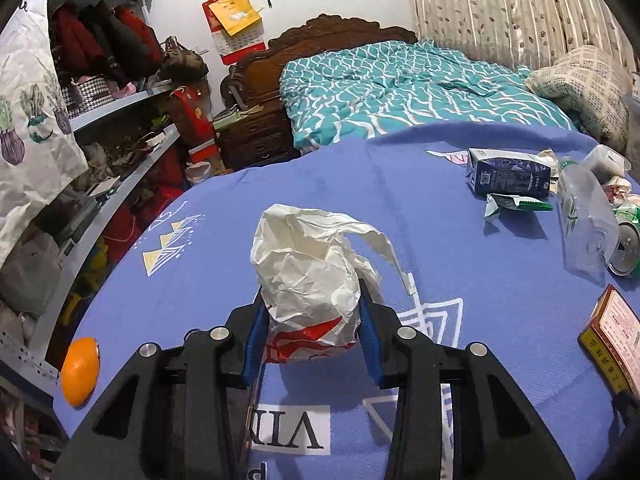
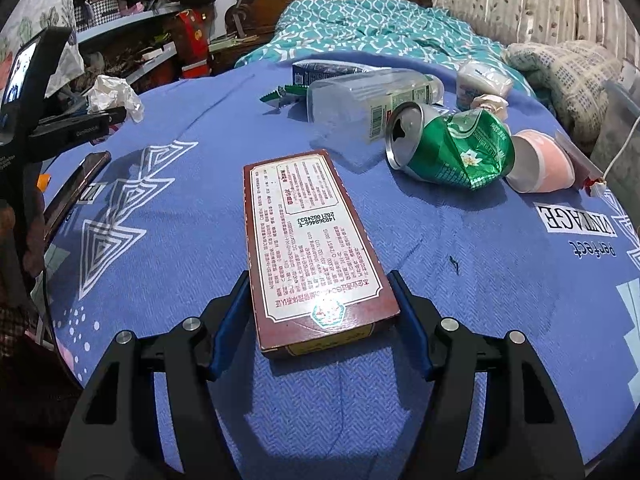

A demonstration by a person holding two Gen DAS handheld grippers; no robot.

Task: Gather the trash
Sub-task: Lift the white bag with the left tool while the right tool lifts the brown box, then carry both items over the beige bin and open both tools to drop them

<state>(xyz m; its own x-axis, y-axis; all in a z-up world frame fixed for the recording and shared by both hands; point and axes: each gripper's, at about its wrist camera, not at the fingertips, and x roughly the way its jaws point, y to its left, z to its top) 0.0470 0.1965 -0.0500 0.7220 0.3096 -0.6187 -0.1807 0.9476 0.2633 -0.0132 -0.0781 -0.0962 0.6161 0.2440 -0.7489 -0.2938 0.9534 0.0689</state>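
Note:
A crumpled white plastic bag (image 1: pixel 308 264) with red print sits between the blue pads of my left gripper (image 1: pixel 312 300), which is shut on its lower part and holds it just above the blue tablecloth (image 1: pixel 240 216). In the right wrist view the same bag (image 2: pixel 114 94) and left gripper (image 2: pixel 120 114) show at the far left. My right gripper (image 2: pixel 320 280) is shut on the near end of a flat red-brown box (image 2: pixel 304 216) with a white printed label, a pad pressing each long side. That box (image 1: pixel 612 340) also shows at the right edge of the left wrist view.
Beyond the box lie a crushed green can (image 2: pixel 452 148), a clear plastic bottle (image 2: pixel 368 100), a pink cup (image 2: pixel 540 164), a blue carton (image 1: pixel 508 176) and a green wrapper (image 1: pixel 516 204). An orange (image 1: pixel 80 372) rests at the table's left edge, a phone (image 2: pixel 76 188) nearby. Shelves stand left, a bed behind.

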